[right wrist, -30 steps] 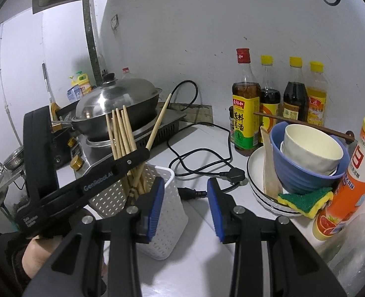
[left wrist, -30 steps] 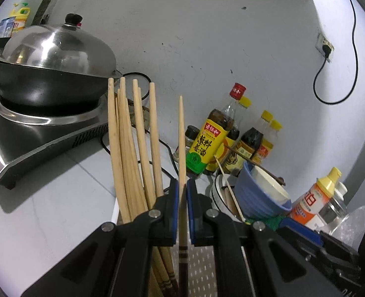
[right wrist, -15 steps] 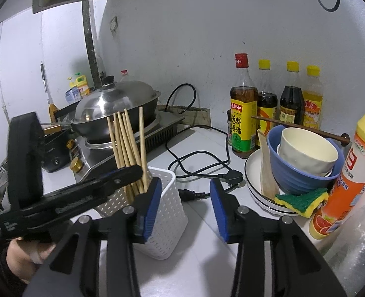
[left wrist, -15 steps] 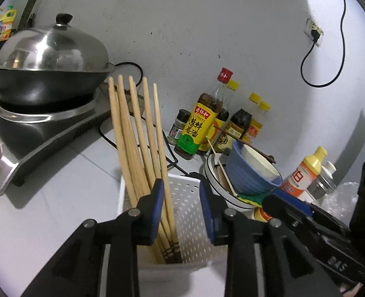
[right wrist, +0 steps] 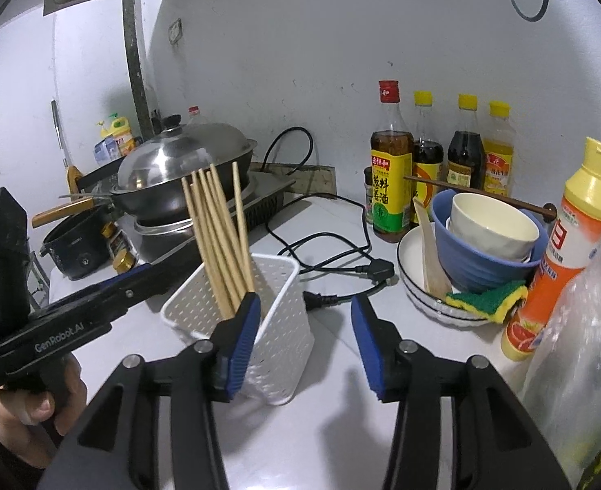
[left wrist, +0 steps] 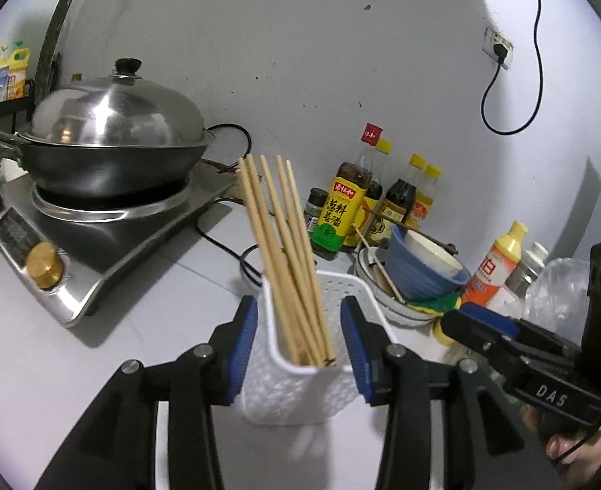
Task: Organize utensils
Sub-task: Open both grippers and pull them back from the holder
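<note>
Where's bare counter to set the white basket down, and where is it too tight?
Bare counter lies in front of the white basket, toward the camera, and left of it before the stove. Crowded: the black cord behind the basket, and the right side with stacked bowls, sponge and bottles.

Dim, cool light; glare on wok lid. Soft shadows fall on counter below it. Fisheye bends edges; corners black. Chopsticks slightly motion-blurred.
</note>
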{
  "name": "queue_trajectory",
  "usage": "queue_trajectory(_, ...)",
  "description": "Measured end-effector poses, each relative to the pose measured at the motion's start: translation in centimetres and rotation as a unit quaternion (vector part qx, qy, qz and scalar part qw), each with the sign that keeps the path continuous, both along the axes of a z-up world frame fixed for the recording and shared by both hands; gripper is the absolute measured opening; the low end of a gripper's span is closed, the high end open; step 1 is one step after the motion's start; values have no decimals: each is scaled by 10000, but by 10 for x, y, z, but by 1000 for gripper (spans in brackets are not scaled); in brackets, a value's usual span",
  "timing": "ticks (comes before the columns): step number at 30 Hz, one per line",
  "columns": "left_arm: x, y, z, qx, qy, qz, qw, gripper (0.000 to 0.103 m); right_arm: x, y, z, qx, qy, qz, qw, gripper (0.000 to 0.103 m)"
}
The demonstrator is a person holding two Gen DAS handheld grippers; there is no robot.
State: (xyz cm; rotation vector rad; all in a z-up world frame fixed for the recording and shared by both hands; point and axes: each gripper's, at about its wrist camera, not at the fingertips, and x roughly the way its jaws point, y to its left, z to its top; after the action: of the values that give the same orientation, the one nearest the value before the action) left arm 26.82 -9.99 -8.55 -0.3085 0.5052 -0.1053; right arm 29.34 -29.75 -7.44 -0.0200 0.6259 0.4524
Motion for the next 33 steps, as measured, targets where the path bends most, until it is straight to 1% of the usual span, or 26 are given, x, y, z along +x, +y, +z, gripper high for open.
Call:
queue_trajectory(3,-11,7,-1,83,12,-16,10000,44,-11,7,1,-43,5,-4,10000,45)
queue_trajectory(5,-19,12,-2,140,19,-20,9999,48,-18,12,0,-60,11,-7,10000,45)
queue_trajectory(9,-33,20,-3,210,26,-20,9998,52,-31,20,-1,-117,50,-26,9999,46)
queue_trajectory(12,-43,25,-4,236,31,-19,9997,57,-40,25,-4,-158,102,-45,9998,46)
queue_trajectory(14,-50,29,-4,268,15,-16,9996,63,-46,28,-5,-188,131,-56,9997,47)
queue_trajectory(19,-72,38,1,465,-105,-15,9989,72,-64,34,-4,-270,149,-90,9995,50)
queue_trajectory(25,-97,43,12,810,-251,-148,9963,72,-86,37,0,-304,138,-165,9993,52)
queue_trajectory(29,-109,49,21,859,-184,-185,9960,72,-101,40,3,-343,117,-172,9992,52)
queue_trajectory(33,-125,53,32,927,-325,-214,9949,72,-116,43,10,-379,43,-197,9991,53)
